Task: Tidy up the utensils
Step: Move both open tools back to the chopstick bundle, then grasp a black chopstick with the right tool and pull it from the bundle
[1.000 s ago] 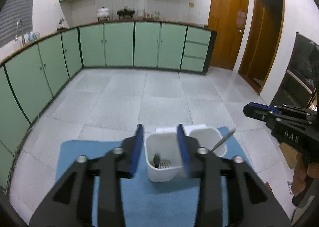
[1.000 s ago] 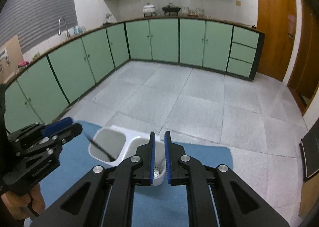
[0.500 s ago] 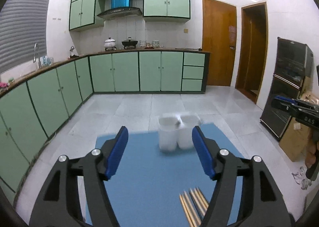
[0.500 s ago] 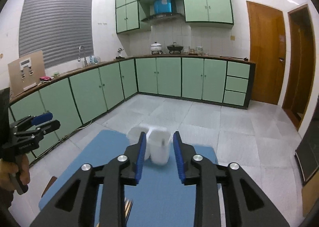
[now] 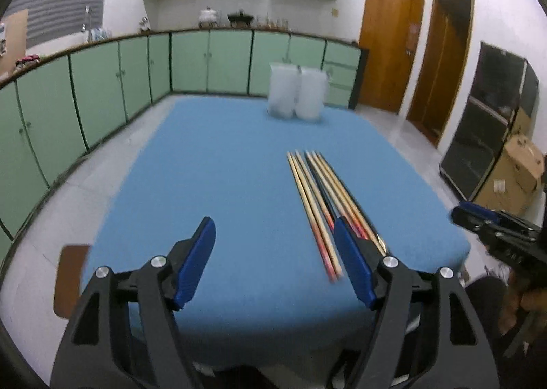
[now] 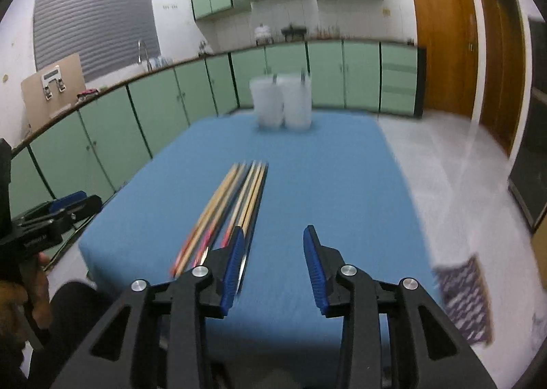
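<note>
Since a second ago both tongs have drawn back from the white two-compartment plastic utensil holder, which then stood right at their tips and now stands at the far end of the blue cloth-covered desk; a bundle of long wooden chopsticks with red-and-dark decorated ends has come into view near the desk's near edge.

In the left wrist view the left tongs have just been opening and stand wide apart with nothing between them. The chopsticks lie lengthwise just at the inner side of their right blue pad, whose tip covers part of the bundle. Further right, the right tongs show at the picture's edge, off the desk's right corner.

In the right wrist view the left tongs sit at the far left, a hand below them. The chopsticks run under the right tongs' left pad. The right tongs have also just been opening, moderately parted, with only bare blue cloth between.
</note>
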The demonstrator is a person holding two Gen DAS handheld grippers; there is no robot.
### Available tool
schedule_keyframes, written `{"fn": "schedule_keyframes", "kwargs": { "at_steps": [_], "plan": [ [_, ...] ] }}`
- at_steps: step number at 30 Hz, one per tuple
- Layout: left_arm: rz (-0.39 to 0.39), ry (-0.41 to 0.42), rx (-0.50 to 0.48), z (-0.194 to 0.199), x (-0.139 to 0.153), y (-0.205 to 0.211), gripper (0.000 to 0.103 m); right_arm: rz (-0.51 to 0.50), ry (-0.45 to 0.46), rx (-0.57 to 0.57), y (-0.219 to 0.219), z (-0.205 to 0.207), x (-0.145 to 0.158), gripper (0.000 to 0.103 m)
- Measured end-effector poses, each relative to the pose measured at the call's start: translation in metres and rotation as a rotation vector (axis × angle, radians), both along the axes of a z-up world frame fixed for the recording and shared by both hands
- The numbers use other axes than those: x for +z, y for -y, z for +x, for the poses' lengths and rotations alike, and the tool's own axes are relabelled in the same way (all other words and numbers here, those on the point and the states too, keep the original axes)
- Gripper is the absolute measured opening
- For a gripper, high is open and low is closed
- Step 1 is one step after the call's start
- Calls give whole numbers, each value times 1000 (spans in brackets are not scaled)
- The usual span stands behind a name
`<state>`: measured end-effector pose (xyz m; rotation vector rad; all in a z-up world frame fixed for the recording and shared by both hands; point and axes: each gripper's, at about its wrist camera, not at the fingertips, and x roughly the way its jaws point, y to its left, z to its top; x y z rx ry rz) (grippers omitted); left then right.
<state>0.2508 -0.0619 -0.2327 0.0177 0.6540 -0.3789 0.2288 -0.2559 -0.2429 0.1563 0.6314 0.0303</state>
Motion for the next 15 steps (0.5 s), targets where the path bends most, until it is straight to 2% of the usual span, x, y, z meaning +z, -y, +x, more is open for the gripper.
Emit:
{"fn": "schedule_keyframes", "kwargs": {
  "at_steps": [5, 10, 15],
  "plan": [
    [27, -37, 0, -8, -23, 8, 70, 11, -75, 32, -16, 7, -36, 35],
    [35, -16, 42, -9, -24, 0, 70, 1, -82, 62, -26, 14, -47, 32],
    [4, -40, 71, -4, -29, -6, 70, -24, -102, 62, -31, 24, -59, 21]
  ]
}}
